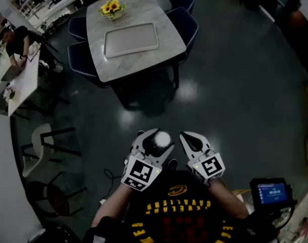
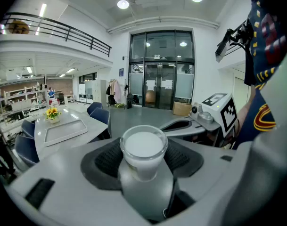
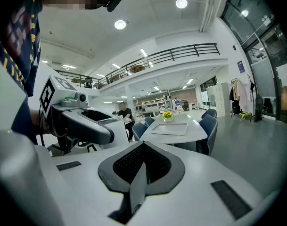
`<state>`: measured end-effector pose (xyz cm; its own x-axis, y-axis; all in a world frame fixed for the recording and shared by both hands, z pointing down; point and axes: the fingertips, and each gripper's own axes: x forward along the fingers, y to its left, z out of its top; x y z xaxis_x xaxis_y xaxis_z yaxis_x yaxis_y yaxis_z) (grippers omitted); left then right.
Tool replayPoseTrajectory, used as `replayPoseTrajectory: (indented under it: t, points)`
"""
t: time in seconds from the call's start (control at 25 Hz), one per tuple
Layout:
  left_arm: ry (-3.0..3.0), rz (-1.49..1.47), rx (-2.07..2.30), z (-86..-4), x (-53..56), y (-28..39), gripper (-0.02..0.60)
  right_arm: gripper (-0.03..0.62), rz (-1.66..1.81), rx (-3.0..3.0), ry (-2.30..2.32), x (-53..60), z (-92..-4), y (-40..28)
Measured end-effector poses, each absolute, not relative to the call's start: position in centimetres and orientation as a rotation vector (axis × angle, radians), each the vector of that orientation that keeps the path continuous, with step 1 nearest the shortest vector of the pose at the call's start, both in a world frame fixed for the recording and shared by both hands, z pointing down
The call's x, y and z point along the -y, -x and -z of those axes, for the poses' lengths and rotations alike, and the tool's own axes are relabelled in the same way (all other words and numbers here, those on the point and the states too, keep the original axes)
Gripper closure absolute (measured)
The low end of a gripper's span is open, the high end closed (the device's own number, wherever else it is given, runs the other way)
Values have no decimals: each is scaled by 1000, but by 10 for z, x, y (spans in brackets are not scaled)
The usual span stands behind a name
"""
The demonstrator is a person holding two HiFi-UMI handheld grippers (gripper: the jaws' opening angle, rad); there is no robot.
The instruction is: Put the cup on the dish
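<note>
Glossy dark floor [image 1: 245,100], marble table [image 1: 143,62], tray [image 1: 131,39], sunflowers [image 1: 112,7]

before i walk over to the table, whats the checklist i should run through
1. Cup gripped between the jaws of the left gripper: ok.
2. Cup upright, mouth up: ok. Whether the white inside is liquid: cannot tell.
3. Right gripper shut with nothing between its jaws: ok.
4. Dish on the table bare, with room for the cup: ok.
5. Flowers apart from the dish, beyond its far edge: ok.
6. Table within reach from here: not ok. It stands across the room, with chairs along its sides.
</note>
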<state>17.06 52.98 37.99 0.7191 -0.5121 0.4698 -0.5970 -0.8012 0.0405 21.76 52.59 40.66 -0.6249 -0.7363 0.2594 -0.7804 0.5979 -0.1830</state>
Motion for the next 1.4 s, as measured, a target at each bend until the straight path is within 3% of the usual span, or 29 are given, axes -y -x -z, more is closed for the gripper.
replayPoseTrajectory:
  t: [0.8, 0.88, 1.0, 1.32, 1.4]
  points:
    - [-2745, -652, 949, -375, -515, -156, 313, 588, -359, 2680, -1190, -521, -412, -198]
    - [-2750, -652, 962, -370, -507, -149, 313, 512, -335, 2674, -1187, -514, -409, -190]
    - [-2753, -659, 980, -370, -490, -133, 313, 456, -294, 2683, -1172, -500, -409, -173]
    - [-2763, -661, 991, -361, -441, -100, 313, 442, -201, 2708, -1075, -463, -402, -125]
    - [-2772, -657, 985, -358, -430, -91, 313, 399, -195, 2705, -1053, -454, -402, -110]
